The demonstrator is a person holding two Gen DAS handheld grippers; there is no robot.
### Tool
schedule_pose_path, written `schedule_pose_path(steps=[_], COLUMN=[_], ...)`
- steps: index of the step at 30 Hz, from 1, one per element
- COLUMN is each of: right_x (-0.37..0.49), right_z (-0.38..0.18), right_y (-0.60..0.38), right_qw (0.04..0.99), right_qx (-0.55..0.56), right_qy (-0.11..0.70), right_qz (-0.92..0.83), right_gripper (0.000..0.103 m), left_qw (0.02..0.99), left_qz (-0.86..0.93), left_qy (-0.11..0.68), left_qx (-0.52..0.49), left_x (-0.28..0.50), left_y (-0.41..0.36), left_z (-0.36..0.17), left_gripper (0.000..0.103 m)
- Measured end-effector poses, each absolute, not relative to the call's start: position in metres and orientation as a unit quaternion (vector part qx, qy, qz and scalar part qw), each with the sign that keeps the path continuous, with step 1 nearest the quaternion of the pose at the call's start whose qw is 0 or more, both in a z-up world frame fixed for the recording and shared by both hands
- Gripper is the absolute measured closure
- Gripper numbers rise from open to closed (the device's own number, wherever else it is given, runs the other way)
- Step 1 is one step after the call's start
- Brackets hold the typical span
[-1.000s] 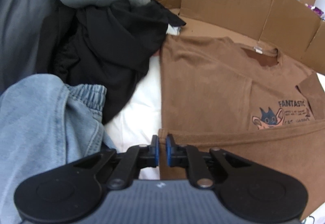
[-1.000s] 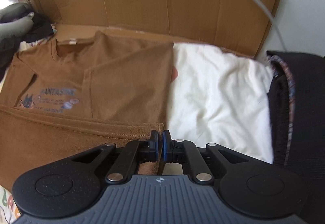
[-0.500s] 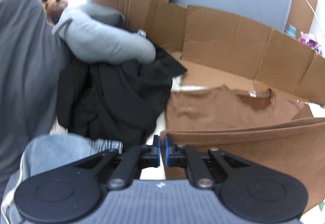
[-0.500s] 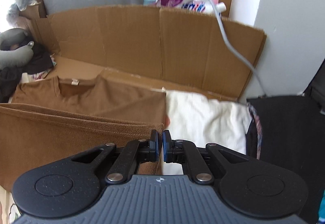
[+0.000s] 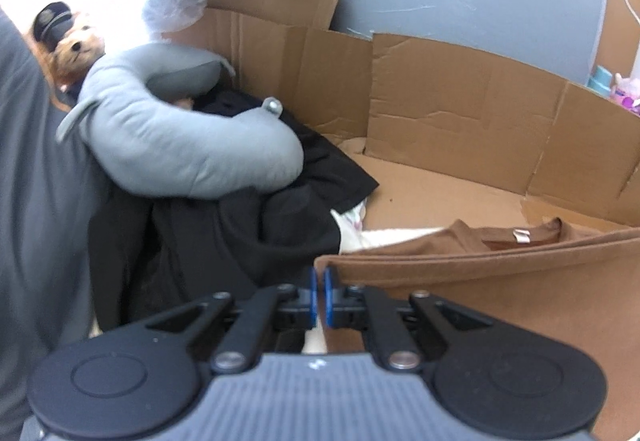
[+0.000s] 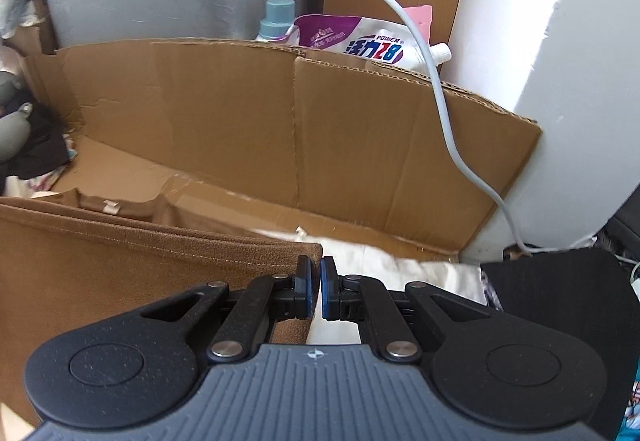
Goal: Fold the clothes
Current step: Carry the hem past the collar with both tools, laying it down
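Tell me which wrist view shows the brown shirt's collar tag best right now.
The left wrist view: the collar tag on the brown shirt sits clear above the lifted hem, inside the neckline. In the right wrist view the tag is smaller, near the left edge and slightly blurred, partly behind the raised fabric.

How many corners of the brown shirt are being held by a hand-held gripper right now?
2. The left hand-held gripper pinches the brown shirt at its left hem corner; the right hand-held gripper pinches the right hem corner. The shirt's other corners are hidden behind the lifted fabric.
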State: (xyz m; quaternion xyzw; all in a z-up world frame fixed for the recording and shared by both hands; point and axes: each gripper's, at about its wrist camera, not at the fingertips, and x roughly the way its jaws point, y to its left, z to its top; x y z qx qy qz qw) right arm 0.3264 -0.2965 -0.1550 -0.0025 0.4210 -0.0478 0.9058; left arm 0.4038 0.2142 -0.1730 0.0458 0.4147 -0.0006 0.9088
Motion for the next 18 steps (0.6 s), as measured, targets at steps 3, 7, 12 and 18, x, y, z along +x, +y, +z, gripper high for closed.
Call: schedule_pose_path(steps=[3, 7, 12, 18], right_x=[0.348, 0.376, 0.403, 0.43], right_z=[-0.165, -0.182, -0.196, -0.196], right_y=[-0.297, -0.295, -0.295, -0.294], right_qw=[0.903, 0.899, 0.897, 0.896], right_qx=[-0.009, -0.015, -0.024, -0.032], right_qy=[0.426, 0.435, 0.438, 0.438], right_qz=[-0.051, -0.051, -0.058, -0.064], right_gripper=[0.1, 0.1, 0.1, 0.1], left_qw=[0.902, 0.9, 0.899, 0.893], left_qz=[0.008, 0.022, 0.025, 0.035], left_qy=[0.427, 0.431, 0.427, 0.435], left_qx=[0.061, 0.064, 0.088, 0.106], left_x=[0.423, 0.444, 0.467, 0.492], left_y=[0.209, 0.204, 0.19, 0.184], left_z=[-0.186, -0.198, -0.202, -0.202], left_gripper=[0.099, 0.099, 0.099, 0.099])
